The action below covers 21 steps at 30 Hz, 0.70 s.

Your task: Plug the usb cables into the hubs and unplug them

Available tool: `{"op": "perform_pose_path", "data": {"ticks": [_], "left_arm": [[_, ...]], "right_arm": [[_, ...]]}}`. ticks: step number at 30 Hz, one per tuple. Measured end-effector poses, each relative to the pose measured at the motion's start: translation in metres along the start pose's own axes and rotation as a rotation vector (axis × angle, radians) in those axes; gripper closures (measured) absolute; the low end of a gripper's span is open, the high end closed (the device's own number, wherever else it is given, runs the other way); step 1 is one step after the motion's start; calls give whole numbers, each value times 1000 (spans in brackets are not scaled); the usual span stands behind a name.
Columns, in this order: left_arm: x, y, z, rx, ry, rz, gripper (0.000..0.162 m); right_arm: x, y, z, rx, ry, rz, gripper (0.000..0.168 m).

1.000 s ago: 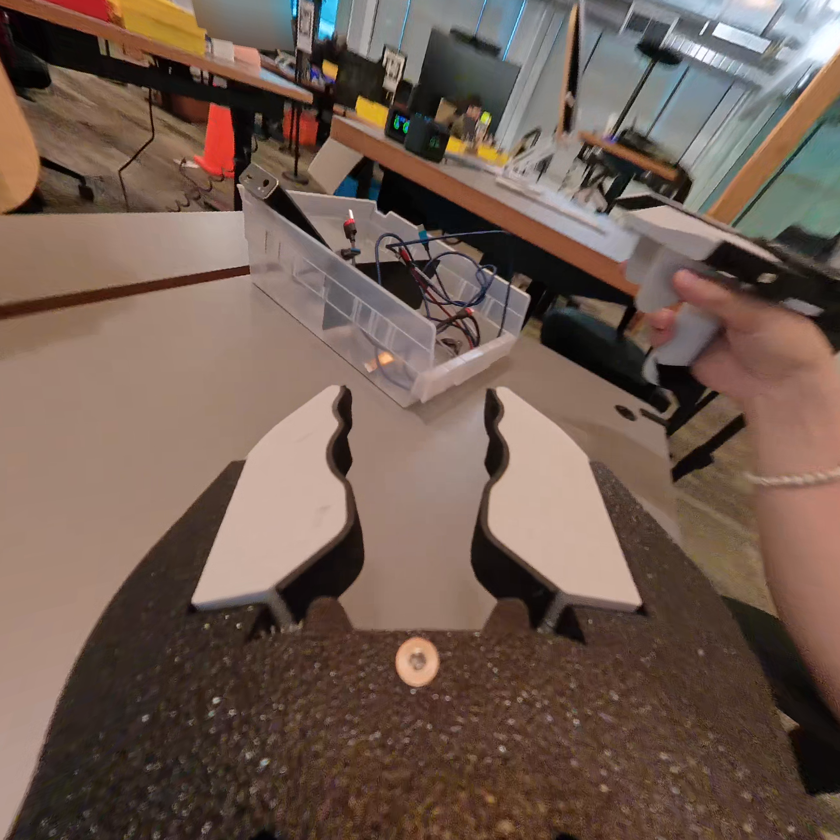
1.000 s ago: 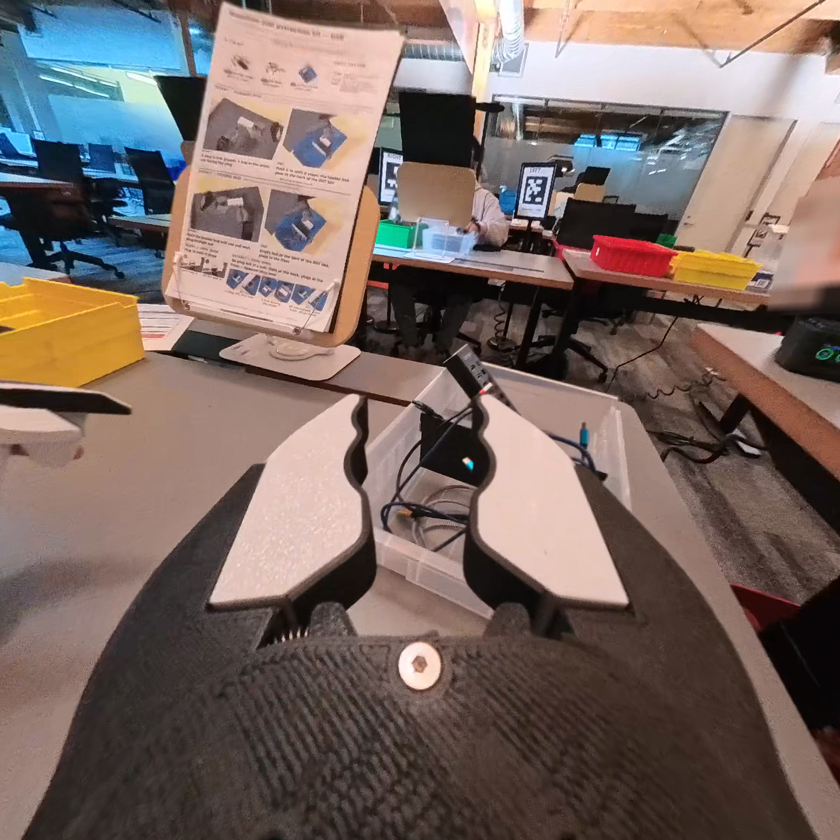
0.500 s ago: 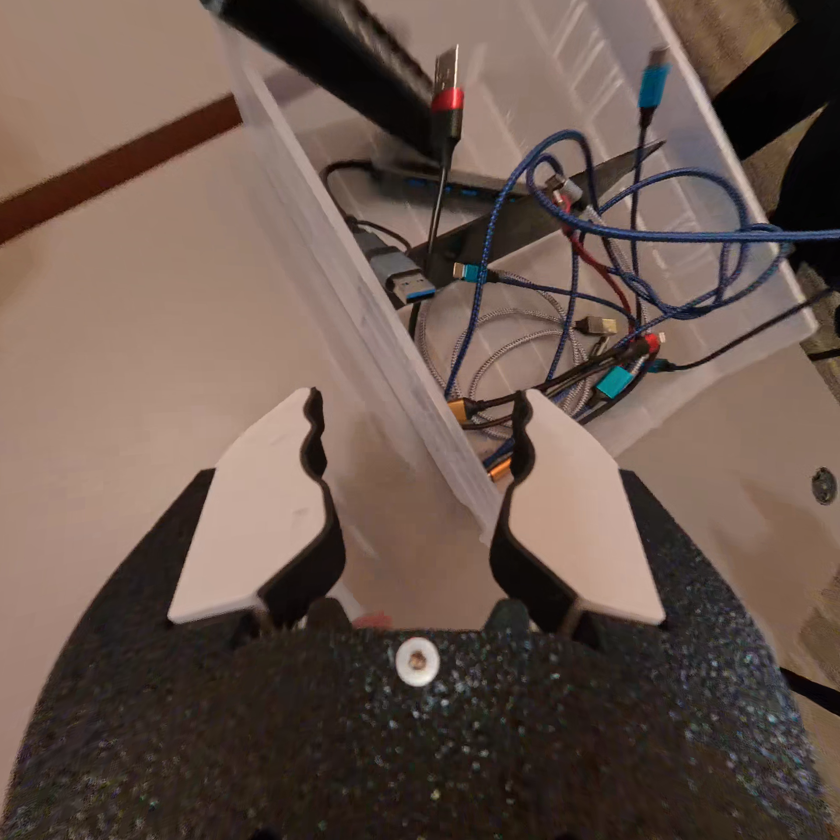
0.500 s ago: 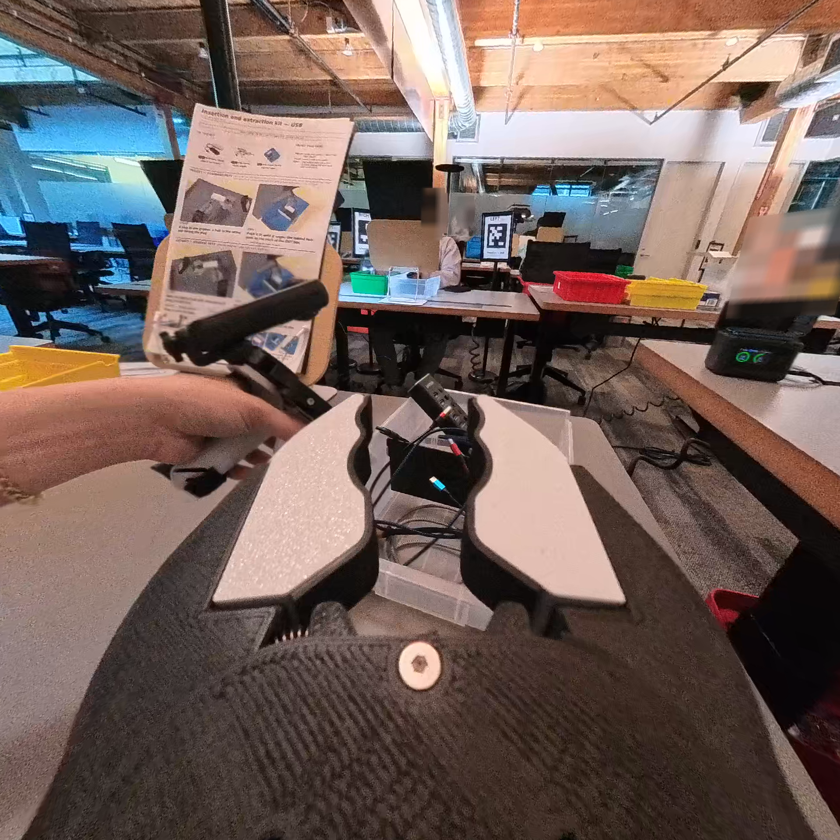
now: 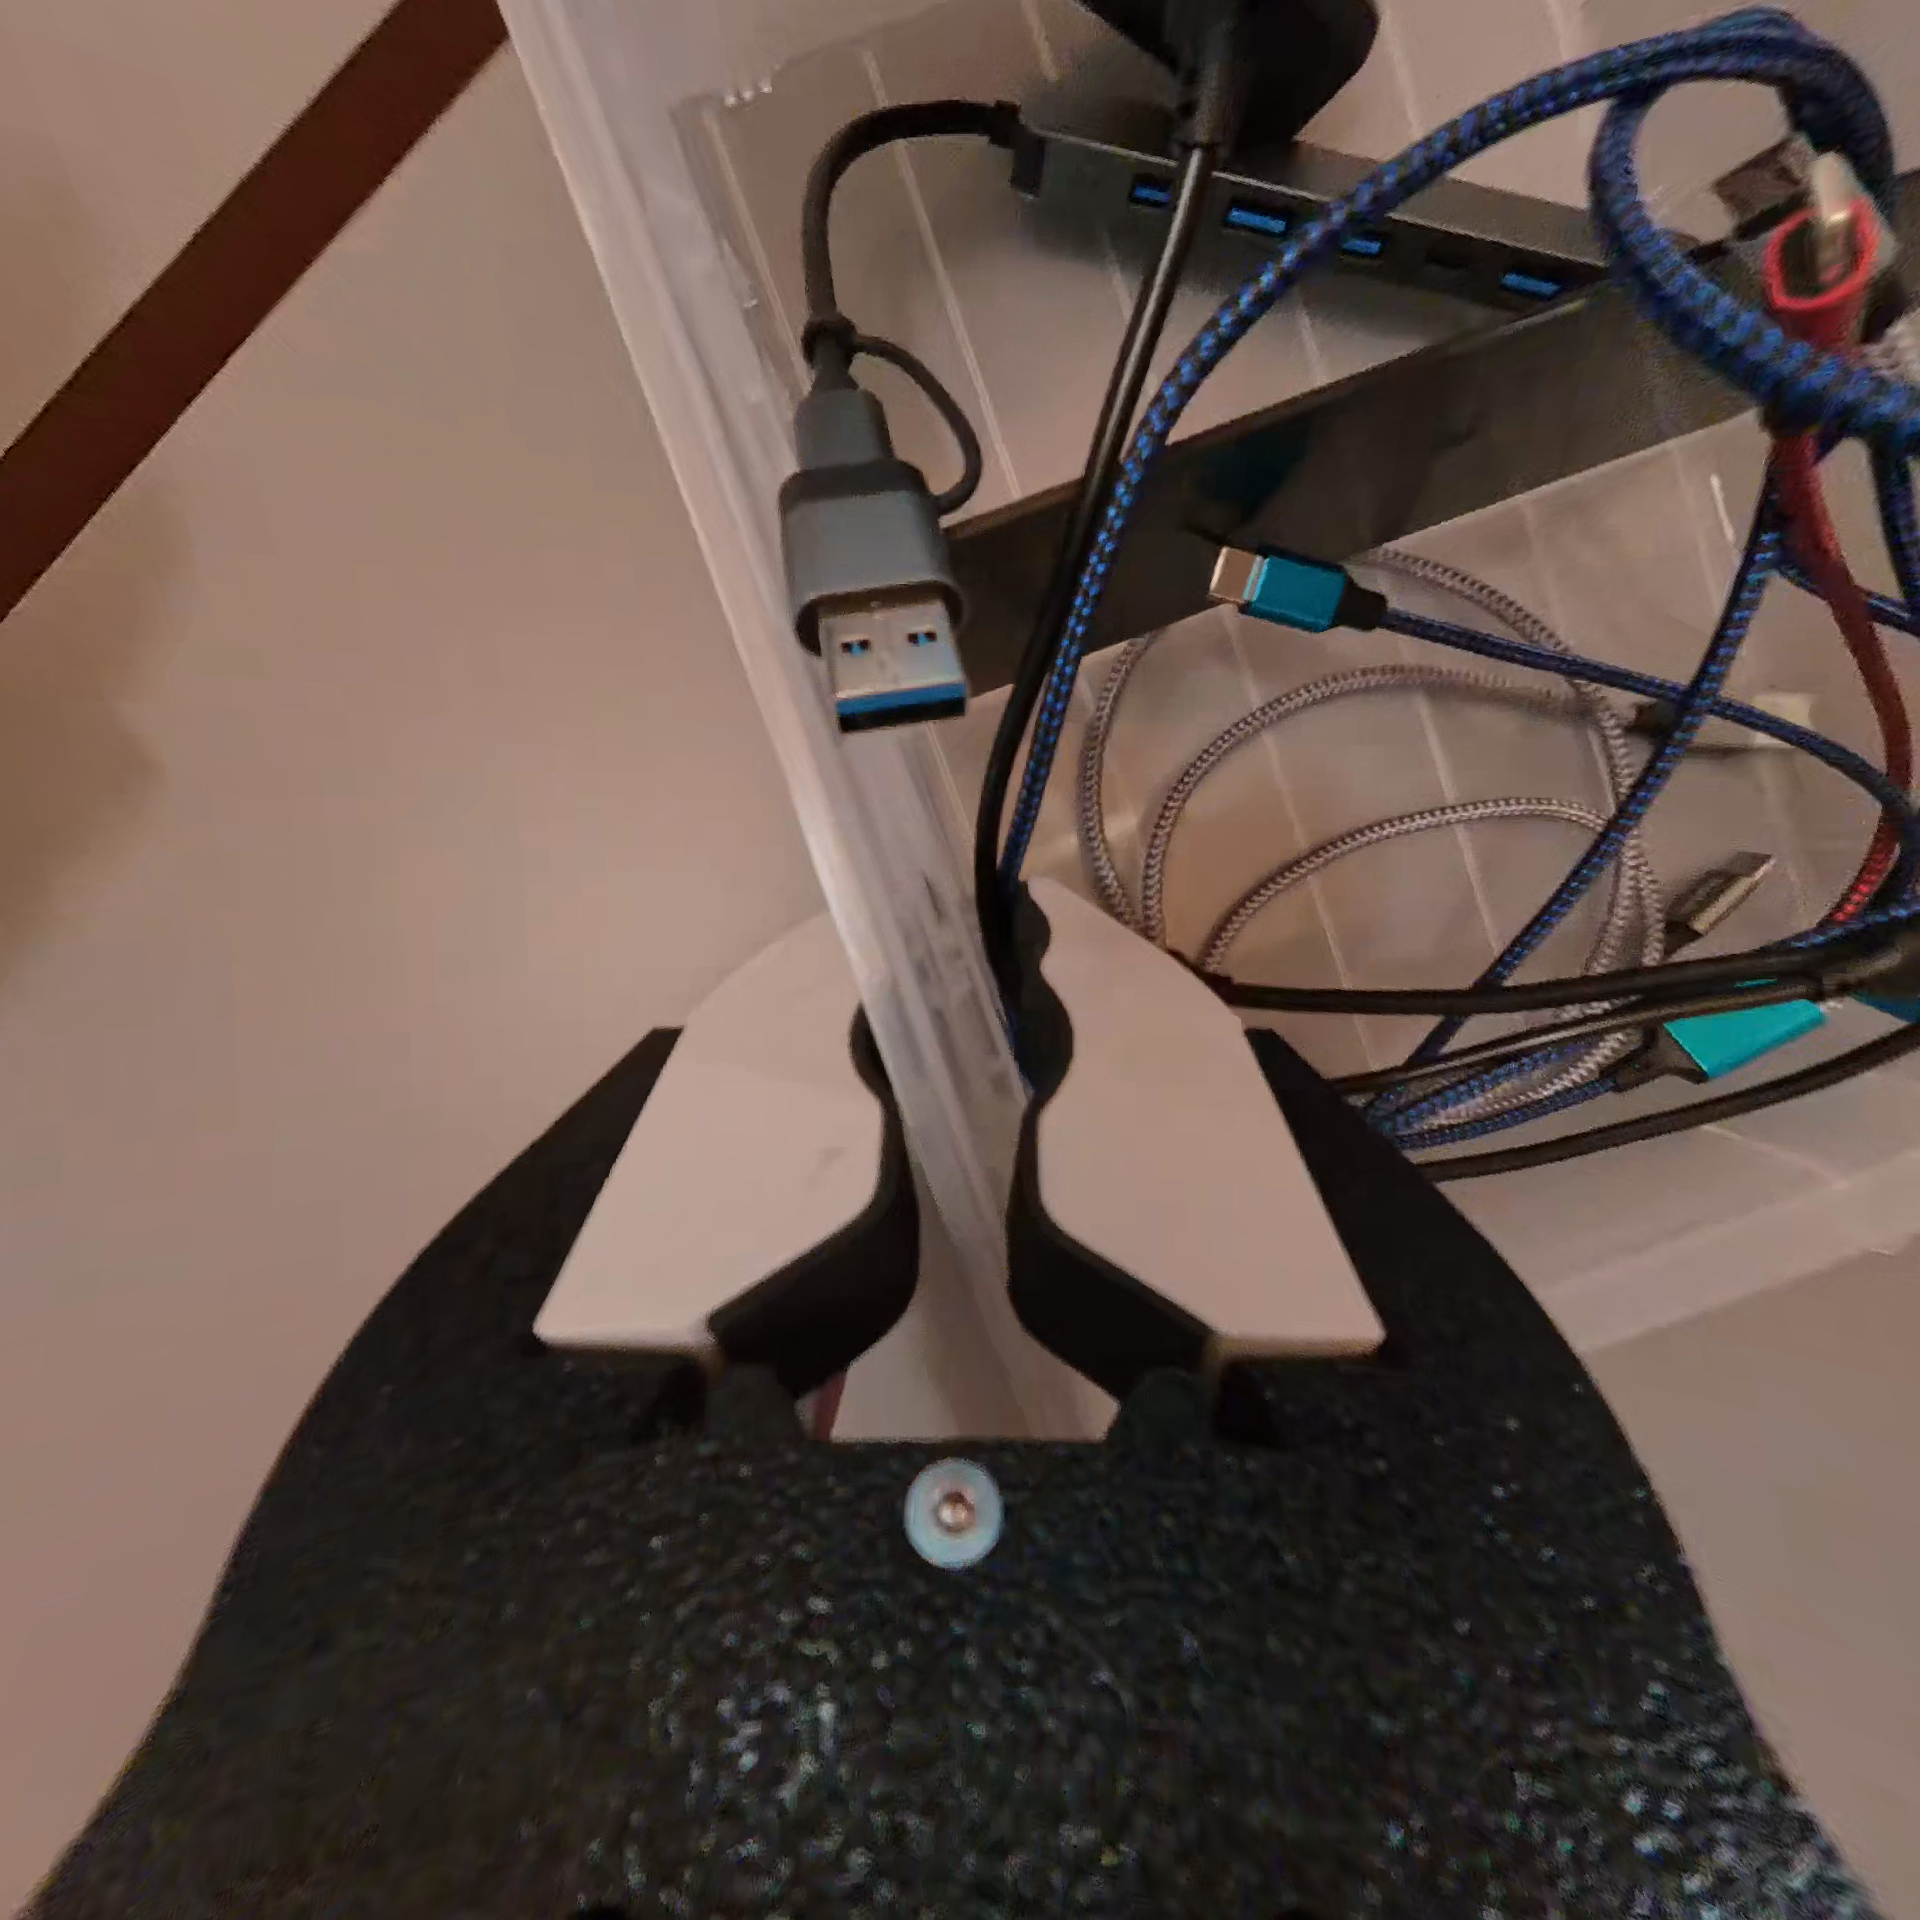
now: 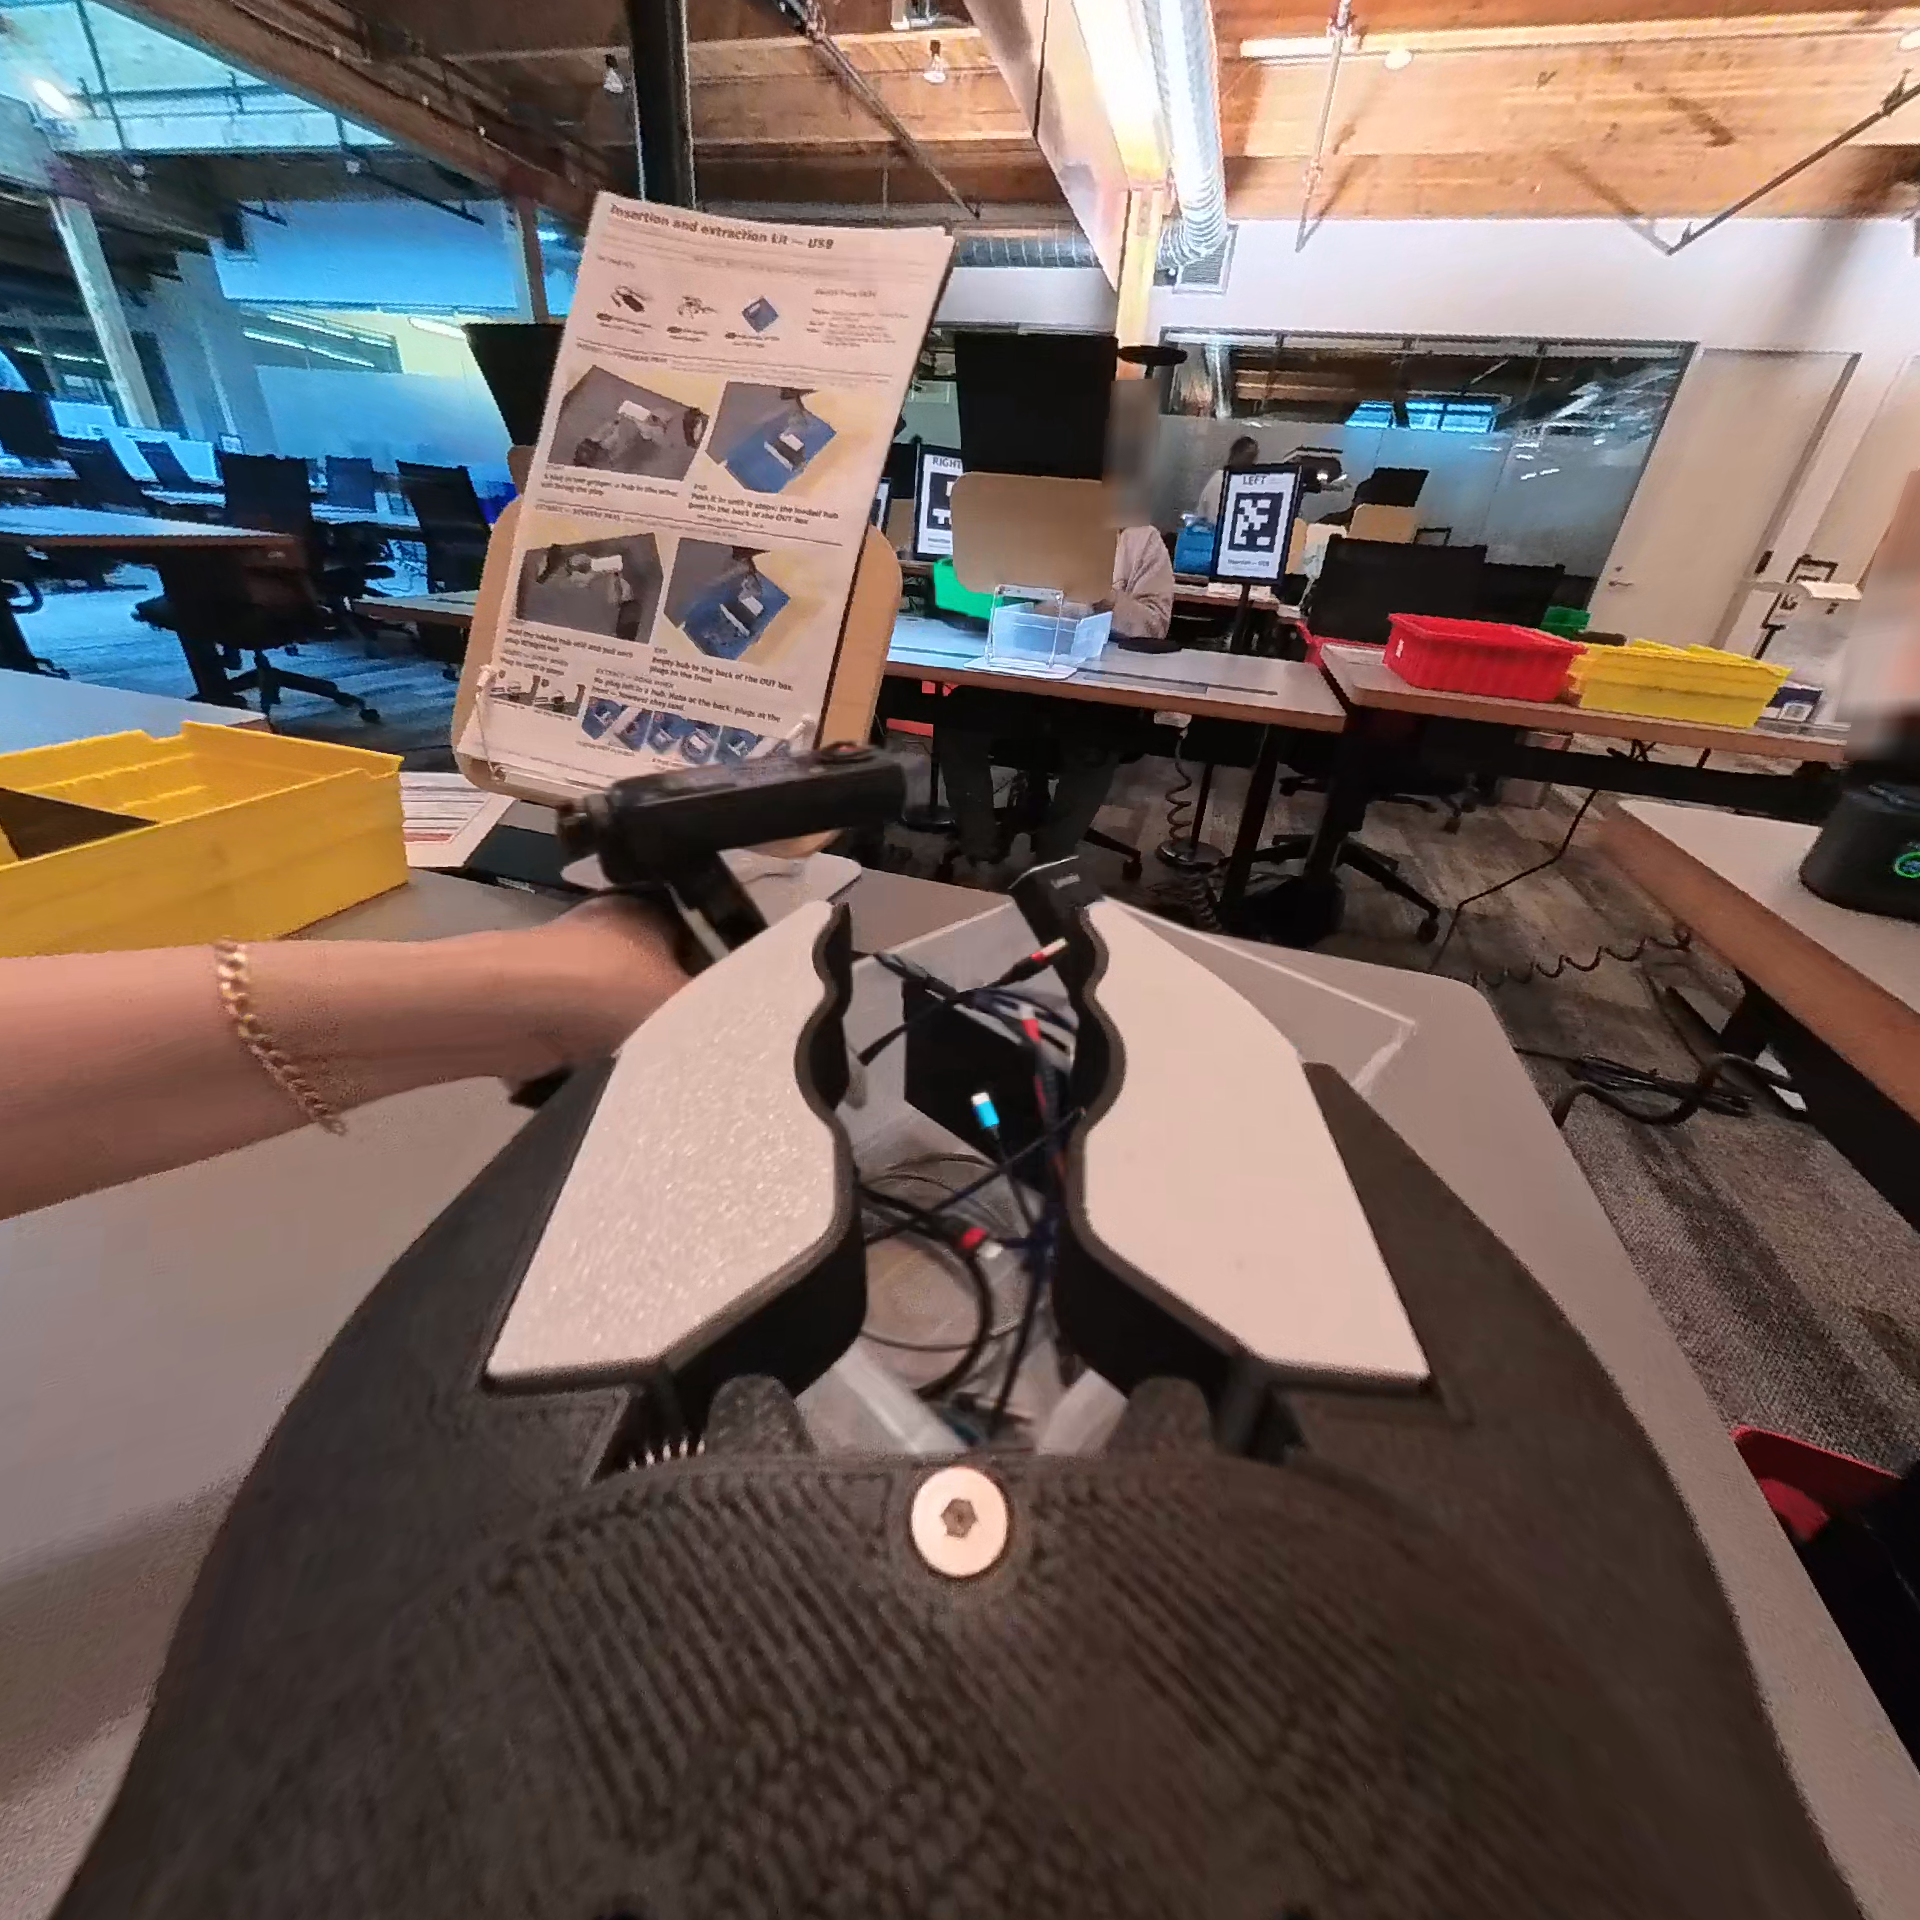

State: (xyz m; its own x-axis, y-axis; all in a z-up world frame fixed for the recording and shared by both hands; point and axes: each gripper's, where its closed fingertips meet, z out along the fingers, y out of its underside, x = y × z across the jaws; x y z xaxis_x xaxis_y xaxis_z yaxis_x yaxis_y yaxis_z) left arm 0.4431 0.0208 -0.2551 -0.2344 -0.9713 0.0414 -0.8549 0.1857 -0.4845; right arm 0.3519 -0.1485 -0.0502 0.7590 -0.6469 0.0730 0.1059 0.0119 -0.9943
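At the bottom centre of the left wrist view, the left gripper (image 5: 961, 1023) has its two grey-faced fingers drawn in on either side of the long wall of the clear plastic bin (image 5: 914, 987); they look pressed against that wall, one outside and one inside. In the right wrist view the right gripper (image 6: 961, 1060) sits low in the frame with its fingers well apart and nothing between them, hovering over the same bin.

Just above the left fingers, a grey metal USB-A plug with a blue tongue (image 5: 883, 603) hangs by the bin wall on a short black lead. That lead runs up to a slim dark grey hub with a row of blue ports (image 5: 1351, 223) at the top of the frame, lying tilted inside the bin. To the right, filling the bin, is a tangle of braided cables (image 5: 1455, 831): blue-and-black, silver and red, several ending in teal-sleeved connectors (image 5: 1299, 597).

My judgement: the cables are light and limp, so pulling on the braid would only drag the whole knot; the rigid connector shell is the place to pinch, across its flat faces. The hub is light and smooth and would slide unless held by its long edges.

Farther off in the right wrist view, a printed instruction sheet on a stand (image 6: 727, 488) rises in the upper middle, with a yellow plastic tray (image 6: 208, 821) at the left edge.
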Motion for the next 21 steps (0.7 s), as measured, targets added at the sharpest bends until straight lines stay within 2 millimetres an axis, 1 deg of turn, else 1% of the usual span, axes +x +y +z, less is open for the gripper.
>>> {"op": "perform_pose_path", "data": {"ticks": [3, 5, 7, 9, 11, 12, 14, 15, 16, 18, 19, 21], "left_arm": [[-13, 46, -26, -12, 40, 88, 148], [-21, 87, -49, -11, 63, 133, 147], [-28, 134, -76, -10, 77, 157, 147], [-34, 187, -106, -9, 82, 164, 147], [-42, 241, -136, -15, 75, 164, 147], [-46, 268, -151, -19, 73, 160, 147], [-53, 321, -181, -23, 70, 144, 147], [-57, 347, -196, -23, 70, 135, 147], [-61, 372, -210, -21, 71, 118, 147], [-70, 417, -236, -18, 75, 72, 146], [-75, 437, -248, -17, 72, 44, 146], [-86, 473, -268, -14, 47, -5, 146]], "right_arm": [[-2, -2, 0, 3, -1, -3, 129], [-6, -3, 1, 4, -10, -4, 129], [-13, -5, 4, 1, -27, -9, 129], [-26, -5, 9, -5, -55, -17, 129], [-46, -4, 17, -18, -99, -25, 129], [-59, -2, 23, -30, -128, -24, 129], [-95, 3, 37, -51, -207, -5, 127], [-119, 5, 45, -59, -260, 12, 125], [-147, 9, 52, -64, -330, 30, 123], [-211, 19, 68, -89, -487, 70, 116], [-241, 25, 79, -113, -543, 85, 112], [-296, 40, 105, -182, -604, 106, 111]]}}
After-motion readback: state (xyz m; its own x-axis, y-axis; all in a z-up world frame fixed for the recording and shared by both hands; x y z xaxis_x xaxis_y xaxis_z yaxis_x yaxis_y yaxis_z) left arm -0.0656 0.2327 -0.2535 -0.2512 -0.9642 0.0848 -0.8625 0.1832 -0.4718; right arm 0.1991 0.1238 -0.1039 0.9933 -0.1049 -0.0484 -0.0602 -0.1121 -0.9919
